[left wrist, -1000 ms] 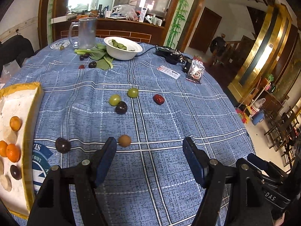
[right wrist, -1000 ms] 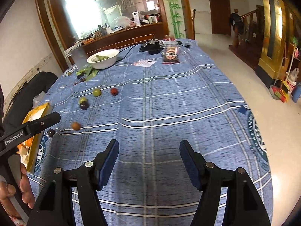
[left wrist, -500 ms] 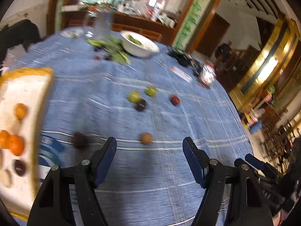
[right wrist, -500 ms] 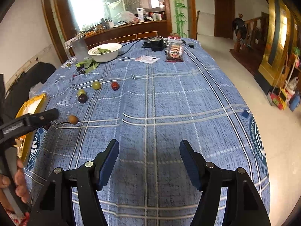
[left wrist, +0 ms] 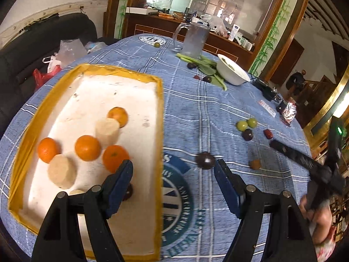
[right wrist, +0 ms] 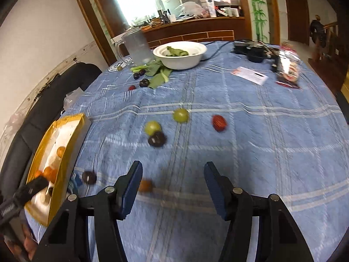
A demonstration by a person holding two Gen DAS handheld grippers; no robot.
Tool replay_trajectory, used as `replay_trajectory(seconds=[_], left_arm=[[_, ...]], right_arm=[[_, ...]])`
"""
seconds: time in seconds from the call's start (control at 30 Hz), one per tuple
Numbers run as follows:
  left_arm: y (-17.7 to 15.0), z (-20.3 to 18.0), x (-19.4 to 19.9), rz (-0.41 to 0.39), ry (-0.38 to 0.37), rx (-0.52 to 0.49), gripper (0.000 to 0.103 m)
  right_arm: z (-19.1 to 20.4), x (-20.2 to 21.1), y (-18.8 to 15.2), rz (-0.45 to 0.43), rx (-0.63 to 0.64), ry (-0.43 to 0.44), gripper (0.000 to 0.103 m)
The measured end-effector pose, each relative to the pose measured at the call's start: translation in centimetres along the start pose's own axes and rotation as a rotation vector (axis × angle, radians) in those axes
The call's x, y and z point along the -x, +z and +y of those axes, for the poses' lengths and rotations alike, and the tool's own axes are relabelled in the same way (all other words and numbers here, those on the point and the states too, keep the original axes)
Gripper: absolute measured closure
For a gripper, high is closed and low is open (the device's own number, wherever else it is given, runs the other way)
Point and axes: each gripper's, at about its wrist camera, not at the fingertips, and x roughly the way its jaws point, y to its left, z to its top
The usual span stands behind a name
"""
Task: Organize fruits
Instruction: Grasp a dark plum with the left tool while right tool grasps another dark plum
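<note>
Loose fruit on the bench: small brown fruit [right wrist: 145, 186] just off the right gripper [right wrist: 172, 188] fingers, which have just been closing, nothing held. Left gripper [left wrist: 173, 185] swung over to the tray [left wrist: 160, 118], fingers opening wider, empty, dark plum [left wrist: 205, 160] just ahead. Pick looks imminent.

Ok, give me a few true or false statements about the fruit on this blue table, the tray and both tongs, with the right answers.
1. Four round orange fruits lie in the yellow-rimmed white tray. True.
2. The left tongs are clamped on an orange. False: they are open and empty.
3. The white round bowl holds green leaves. True.
4. Both small green round fruits sit inside the tray. False: they lie on the blue checked tablecloth.
5. The right tongs grip the small red fruit. False: they are open, with the fruit farther off.
</note>
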Motion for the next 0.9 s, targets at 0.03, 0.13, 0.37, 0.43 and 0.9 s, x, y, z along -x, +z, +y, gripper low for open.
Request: replay_trajectory(seconds=[0.03,0.13,0.37,0.43,0.9], left_arm=[[-0.1,0.0,0.0,0.002,0.004,-0.008,0.027],[-0.3,-0.2,0.2,0.004,0.013,-0.04,0.027],[-0.9,-3.0,-1.0,0.047,0.017,-0.151,0.027],[-0.8,-4.0,-1.6,0.061,0.016,-0.187,0.027],[0.0,-7.1,-8.5,0.165,0.087,-0.257,0.054]], right_arm=[[0.2,-0.7,0.4,0.001,0.0,0.0,0.04],[0.7,-2.7,1.6,0.005,0.0,-0.005,0.04],[2.4,-6.2,1.5,0.058,0.032,-0.042,0.04],[2.5,-6.3,1.4,0.061,0.042,-0.04,0.052],[-2.3,-2.3,0.0,0.014,-0.133,0.101,0.076]])
